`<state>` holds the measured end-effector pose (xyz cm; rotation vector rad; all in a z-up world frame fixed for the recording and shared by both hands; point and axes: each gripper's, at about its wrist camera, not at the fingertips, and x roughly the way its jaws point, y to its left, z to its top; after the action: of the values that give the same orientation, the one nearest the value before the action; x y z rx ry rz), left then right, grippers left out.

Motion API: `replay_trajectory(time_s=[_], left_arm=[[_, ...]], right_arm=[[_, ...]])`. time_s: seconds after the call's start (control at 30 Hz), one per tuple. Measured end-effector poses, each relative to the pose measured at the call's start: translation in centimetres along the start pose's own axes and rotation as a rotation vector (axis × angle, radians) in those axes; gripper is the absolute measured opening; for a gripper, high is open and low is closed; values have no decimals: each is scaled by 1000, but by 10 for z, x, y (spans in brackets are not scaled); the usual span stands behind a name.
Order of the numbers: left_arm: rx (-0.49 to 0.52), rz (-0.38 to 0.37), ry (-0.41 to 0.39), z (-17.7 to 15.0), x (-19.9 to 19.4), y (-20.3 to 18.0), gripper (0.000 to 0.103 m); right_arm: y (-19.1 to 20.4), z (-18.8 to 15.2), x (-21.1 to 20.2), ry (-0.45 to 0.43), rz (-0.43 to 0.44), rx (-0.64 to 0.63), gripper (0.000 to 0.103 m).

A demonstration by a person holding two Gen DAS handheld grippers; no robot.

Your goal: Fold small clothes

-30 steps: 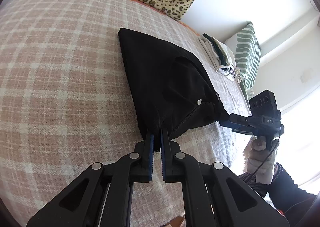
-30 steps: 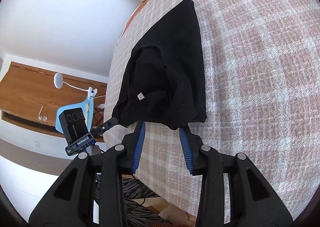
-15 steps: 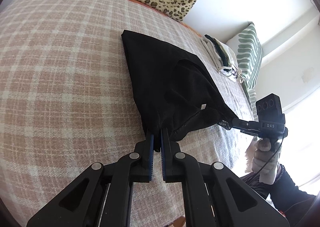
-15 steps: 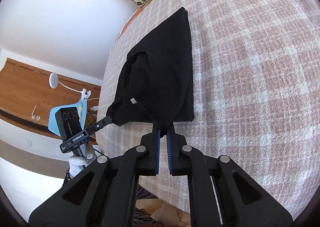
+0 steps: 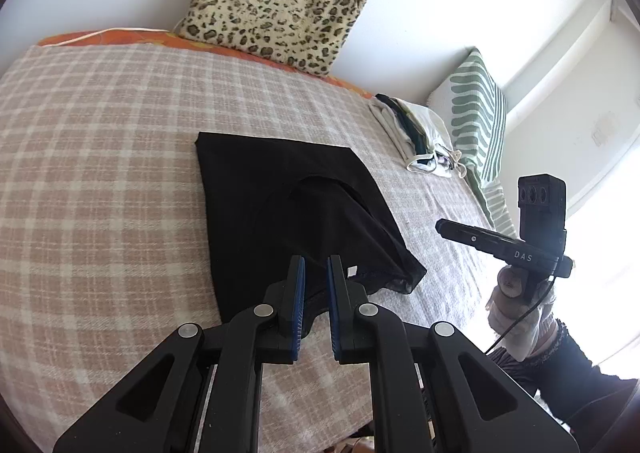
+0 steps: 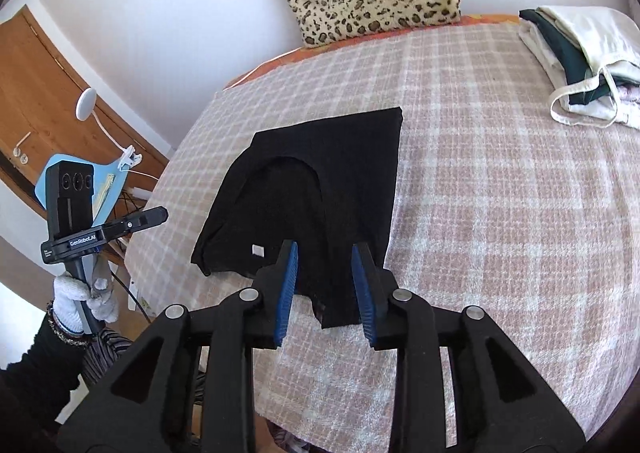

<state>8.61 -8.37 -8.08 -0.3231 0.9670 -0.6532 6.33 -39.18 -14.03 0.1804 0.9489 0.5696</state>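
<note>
Black garment [image 5: 296,209] lying flat on the plaid-covered bed [image 5: 100,181], directly ahead of and below both tools. Left hand-held gripper [image 5: 316,277]: jaws opening, a narrow gap between the blue pads, nothing pressed between them; the garment's near hem lies just beyond and under its tips. Right hand-held gripper [image 6: 325,265]: jaws opening, set wider, pads clear of the cloth, the near corner of the garment showing in the gap below. The garment's long axis runs away from both grippers toward the leopard-print bag [image 5: 280,1] at the wall. The two grippers stand about equally near, left at the hem's left part, right at its right. A stack of folded clothes [image 6: 580,65] lies well apart, to the far right; nothing stands between grippers and garment
</note>
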Motion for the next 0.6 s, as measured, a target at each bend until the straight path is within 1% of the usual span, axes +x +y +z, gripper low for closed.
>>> replay_trajectory(time_s=[0.07, 0.17, 0.23, 0.3, 0.33, 0.4, 0.47, 0.5, 0.53, 0.57, 0.6], left_arm=[[17, -33, 34, 8, 22, -11, 9], [31, -51, 93, 14, 58, -20, 9], [53, -32, 134, 13, 78, -24, 9], [68, -18, 181, 8, 93, -25, 9], [70, -15, 201, 5, 98, -24, 9], [70, 0, 230, -3, 102, -18, 9], [50, -5, 265, -14, 104, -7, 9], [39, -35, 255, -19, 101, -3, 9], [32, -48, 260, -22, 98, -1, 9], [34, -50, 265, -24, 95, 0, 9], [42, -35, 265, -26, 91, 0, 9]], right_arm=[[-3, 12, 16, 13, -4, 6, 30], [-11, 26, 42, 37, -8, 25, 30], [-12, 32, 57, 48, -29, 24, 30], [-15, 37, 71, 59, -30, 32, 30], [-15, 38, 77, 65, -38, 25, 30], [-17, 39, 88, 77, -91, 1, 30], [-29, 40, 95, 96, -123, 19, 30], [-37, 40, 97, 104, -130, 39, 30], [-44, 40, 97, 111, -138, 56, 30], [-51, 42, 96, 109, -133, 71, 30], [-57, 44, 92, 101, -112, 89, 30]])
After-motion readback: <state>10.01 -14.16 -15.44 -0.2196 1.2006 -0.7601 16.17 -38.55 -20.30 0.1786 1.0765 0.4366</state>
